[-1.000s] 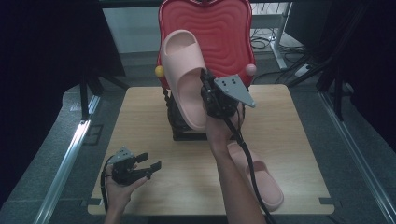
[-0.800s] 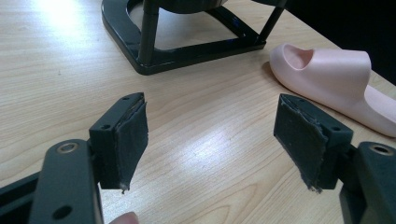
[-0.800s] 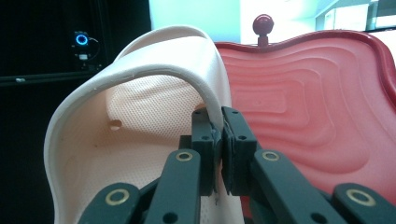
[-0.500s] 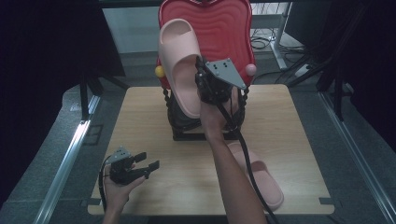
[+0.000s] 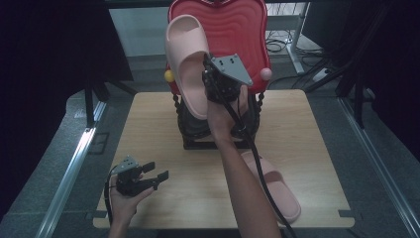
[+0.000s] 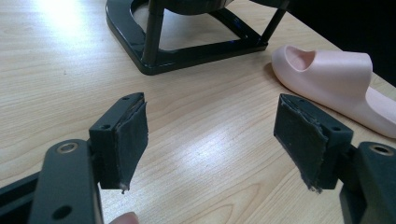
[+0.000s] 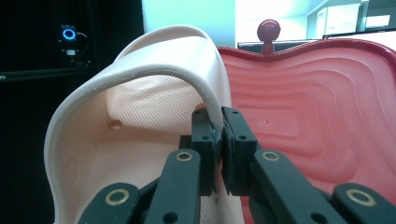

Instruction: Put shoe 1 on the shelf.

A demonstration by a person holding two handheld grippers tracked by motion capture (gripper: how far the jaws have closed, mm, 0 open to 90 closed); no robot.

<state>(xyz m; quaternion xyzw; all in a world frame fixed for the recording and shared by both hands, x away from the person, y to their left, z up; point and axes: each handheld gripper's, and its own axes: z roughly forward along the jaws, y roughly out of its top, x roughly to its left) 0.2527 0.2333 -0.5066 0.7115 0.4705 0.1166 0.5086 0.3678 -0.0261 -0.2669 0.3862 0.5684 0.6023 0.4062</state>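
Observation:
My right gripper (image 5: 208,85) is shut on the strap edge of a pink slipper (image 5: 187,67), which hangs lifted and tilted in front of a red wavy tray (image 5: 233,29). In the right gripper view the jaws pinch the slipper (image 7: 140,140) strap at my right gripper (image 7: 219,140), with the red tray (image 7: 317,116) behind. A second pink slipper (image 5: 275,186) lies on the wooden table (image 5: 148,129) at the front right; it is the slipper (image 6: 336,84) at the right of the left gripper view. My left gripper (image 5: 157,172) rests open near the front left; between its pads (image 6: 133,135) is bare wood.
A black stand (image 5: 198,131) under the red tray sits mid-table, its base (image 6: 187,51) ahead of the left gripper. Metal rails run along both sides of the table. Dark equipment and cables stand behind.
The right gripper has carried the pink slipper up and toward the red tray. The left gripper has stayed in place.

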